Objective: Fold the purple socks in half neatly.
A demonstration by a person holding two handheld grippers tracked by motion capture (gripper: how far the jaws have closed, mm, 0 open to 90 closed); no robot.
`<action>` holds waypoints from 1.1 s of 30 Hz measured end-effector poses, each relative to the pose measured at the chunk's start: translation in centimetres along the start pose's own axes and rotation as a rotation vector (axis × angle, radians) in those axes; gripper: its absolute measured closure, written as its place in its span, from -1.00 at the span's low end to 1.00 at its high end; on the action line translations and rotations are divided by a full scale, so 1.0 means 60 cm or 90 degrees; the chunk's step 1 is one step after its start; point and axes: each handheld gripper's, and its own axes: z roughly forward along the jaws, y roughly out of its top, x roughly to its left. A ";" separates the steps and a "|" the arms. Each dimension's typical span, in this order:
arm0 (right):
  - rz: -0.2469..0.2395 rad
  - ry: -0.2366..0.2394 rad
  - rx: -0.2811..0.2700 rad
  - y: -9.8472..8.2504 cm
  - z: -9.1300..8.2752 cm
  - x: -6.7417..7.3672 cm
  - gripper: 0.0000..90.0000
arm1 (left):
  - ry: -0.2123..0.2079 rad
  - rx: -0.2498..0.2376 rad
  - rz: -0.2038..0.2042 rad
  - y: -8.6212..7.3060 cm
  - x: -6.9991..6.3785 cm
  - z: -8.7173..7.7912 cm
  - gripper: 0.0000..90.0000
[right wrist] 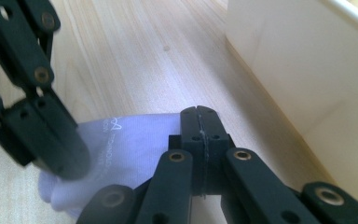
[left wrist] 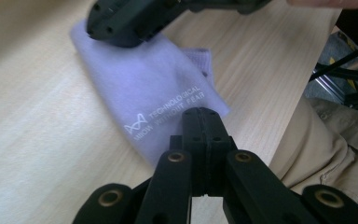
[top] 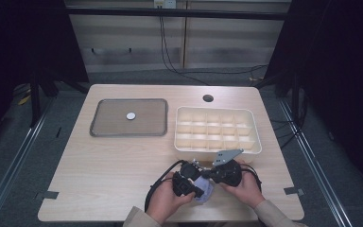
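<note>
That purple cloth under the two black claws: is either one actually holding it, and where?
Both look shut on the lilac cloth: the left gripper at its printed end, the right gripper at the opposite edge.

The high view is dim and soft, its upper corners nearly black; the table (top: 123, 156) is evenly lit from above with faint shadows. Both gripper views are brighter, with the pale cloth (left wrist: 144, 88) slightly washed out and the near black linkages blurred along the bottom.
</note>
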 end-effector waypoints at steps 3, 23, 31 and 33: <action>0.002 0.003 -0.002 0.000 0.000 0.000 1.00 | 0.001 -0.003 0.000 0.001 0.002 -0.005 1.00; 0.002 -0.003 -0.008 -0.001 -0.002 -0.004 1.00 | 0.006 -0.005 -0.014 0.000 0.016 0.016 0.98; 0.012 -0.006 -0.021 -0.001 -0.010 -0.008 0.95 | 0.002 -0.014 -0.018 0.002 0.008 0.023 0.95; 0.017 -0.006 -0.023 -0.001 -0.014 -0.008 0.92 | 0.003 -0.018 -0.017 0.003 0.009 0.023 0.95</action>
